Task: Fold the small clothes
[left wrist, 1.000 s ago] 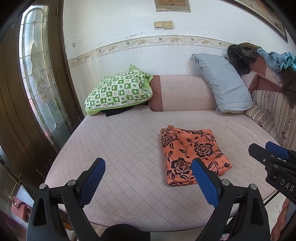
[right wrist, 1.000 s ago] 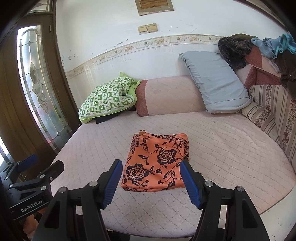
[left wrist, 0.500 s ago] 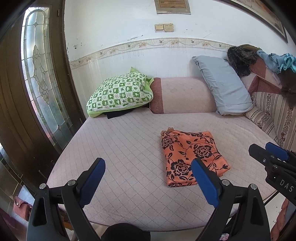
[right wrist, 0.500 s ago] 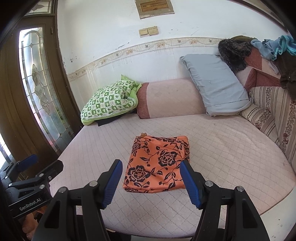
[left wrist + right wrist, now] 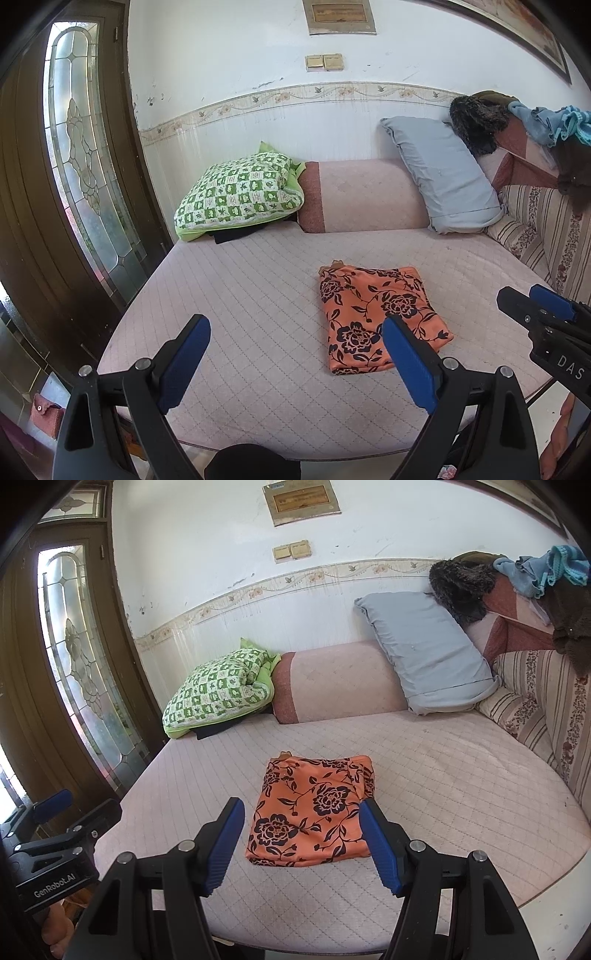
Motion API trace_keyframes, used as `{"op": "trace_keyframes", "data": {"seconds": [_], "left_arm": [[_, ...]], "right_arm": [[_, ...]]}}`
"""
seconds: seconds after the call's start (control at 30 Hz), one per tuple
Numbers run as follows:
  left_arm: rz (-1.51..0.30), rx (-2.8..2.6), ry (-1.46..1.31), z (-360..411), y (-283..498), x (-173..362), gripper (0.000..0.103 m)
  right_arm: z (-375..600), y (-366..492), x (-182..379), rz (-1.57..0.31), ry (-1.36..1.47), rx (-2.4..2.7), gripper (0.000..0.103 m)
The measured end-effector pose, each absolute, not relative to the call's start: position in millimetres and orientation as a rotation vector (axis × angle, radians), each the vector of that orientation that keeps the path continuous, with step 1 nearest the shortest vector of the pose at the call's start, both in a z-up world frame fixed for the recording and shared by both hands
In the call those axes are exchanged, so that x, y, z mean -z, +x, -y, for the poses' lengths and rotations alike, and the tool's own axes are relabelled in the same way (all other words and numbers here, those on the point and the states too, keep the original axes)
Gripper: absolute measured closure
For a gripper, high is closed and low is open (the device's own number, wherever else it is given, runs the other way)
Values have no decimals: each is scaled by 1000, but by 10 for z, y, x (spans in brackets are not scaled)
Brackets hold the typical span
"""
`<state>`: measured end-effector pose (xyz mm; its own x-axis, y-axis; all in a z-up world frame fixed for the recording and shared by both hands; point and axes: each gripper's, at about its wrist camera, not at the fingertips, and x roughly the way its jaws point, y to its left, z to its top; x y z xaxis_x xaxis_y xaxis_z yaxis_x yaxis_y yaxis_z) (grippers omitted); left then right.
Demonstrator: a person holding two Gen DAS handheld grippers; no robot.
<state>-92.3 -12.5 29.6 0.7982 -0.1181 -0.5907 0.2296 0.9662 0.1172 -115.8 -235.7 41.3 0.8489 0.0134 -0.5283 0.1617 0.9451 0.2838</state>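
An orange garment with black flowers (image 5: 376,317) (image 5: 314,808) lies folded into a flat rectangle on the pink quilted bed (image 5: 251,295) (image 5: 461,775). My left gripper (image 5: 295,354) hovers open above the bed's near edge, to the left of the garment, nothing between its blue pads. My right gripper (image 5: 301,834) is open too, held just short of the garment's near edge without touching it. Each gripper shows at the side of the other's view.
At the head of the bed sit a green checked pillow (image 5: 236,195), a pink bolster (image 5: 362,195) and a grey pillow (image 5: 443,177). Striped cushions and a heap of clothes (image 5: 535,583) line the right side. A wooden door with patterned glass (image 5: 81,166) stands left.
Both views have drawn back and tilted up slightly, so the garment sits a little lower and farther from the fingers. The garment itself has not moved.
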Motion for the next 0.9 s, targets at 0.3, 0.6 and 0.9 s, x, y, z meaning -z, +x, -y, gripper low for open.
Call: {"op": "trace_keyframes", "data": {"seconds": [0.3,0.6,0.9], "left_arm": [[-604,201,189,159,-964,-389,9],[-584,205,171,112,-949,-514,9],[-554,199,164,46,-904,-615,9]], "right_arm": [[2418,-1176,-464,-542,332,81,35],[2367,-1125,-557,-535,316,68,35],[2247,-985,-569,-545,305,38,35]]}}
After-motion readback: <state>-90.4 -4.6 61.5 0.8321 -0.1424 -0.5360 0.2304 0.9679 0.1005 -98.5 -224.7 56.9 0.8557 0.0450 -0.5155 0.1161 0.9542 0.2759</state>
